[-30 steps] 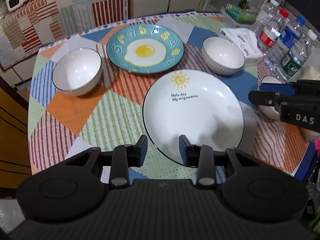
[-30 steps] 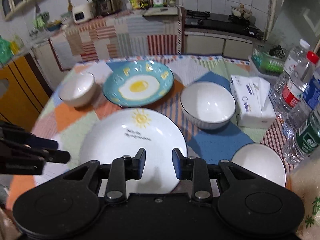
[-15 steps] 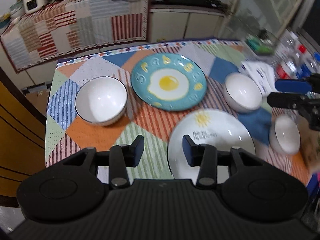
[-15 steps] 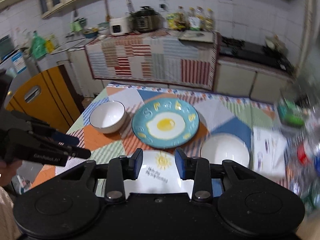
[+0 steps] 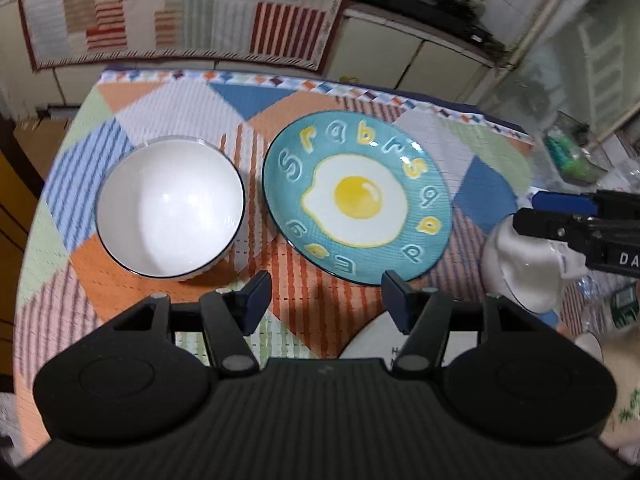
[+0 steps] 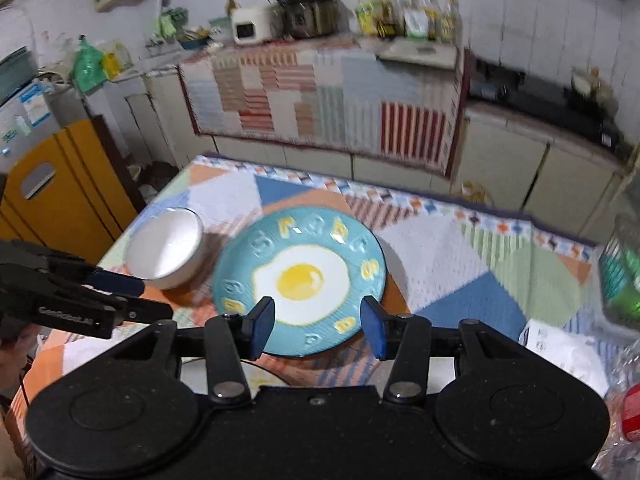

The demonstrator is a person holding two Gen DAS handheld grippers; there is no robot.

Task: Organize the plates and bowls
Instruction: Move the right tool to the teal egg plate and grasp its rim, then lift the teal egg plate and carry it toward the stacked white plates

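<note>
A teal plate with a fried-egg picture [image 5: 356, 198] lies mid-table, also in the right wrist view [image 6: 300, 276]. A white bowl [image 5: 170, 208] stands to its left [image 6: 166, 246]. A second white bowl [image 5: 520, 264] sits at the right, partly behind the right gripper. The white sun plate [image 5: 378, 340] shows only its rim under my left gripper; its edge also shows in the right wrist view [image 6: 260, 376]. My left gripper [image 5: 326, 300] is open and empty, above the near table. My right gripper [image 6: 318, 326] is open and empty, above the teal plate's near edge.
A patchwork cloth covers the table [image 5: 160, 100]. A white tissue pack [image 6: 560, 352] and bottles [image 6: 632, 412] stand at the right. A green basket [image 5: 576, 152] is far right. Kitchen cabinets [image 6: 500, 160] lie behind; a yellow door [image 6: 52, 192] is left.
Both grippers have opened wider and moved forward over the table. The teal plate and left bowl now loom larger; the sun plate has slipped under the left gripper.
</note>
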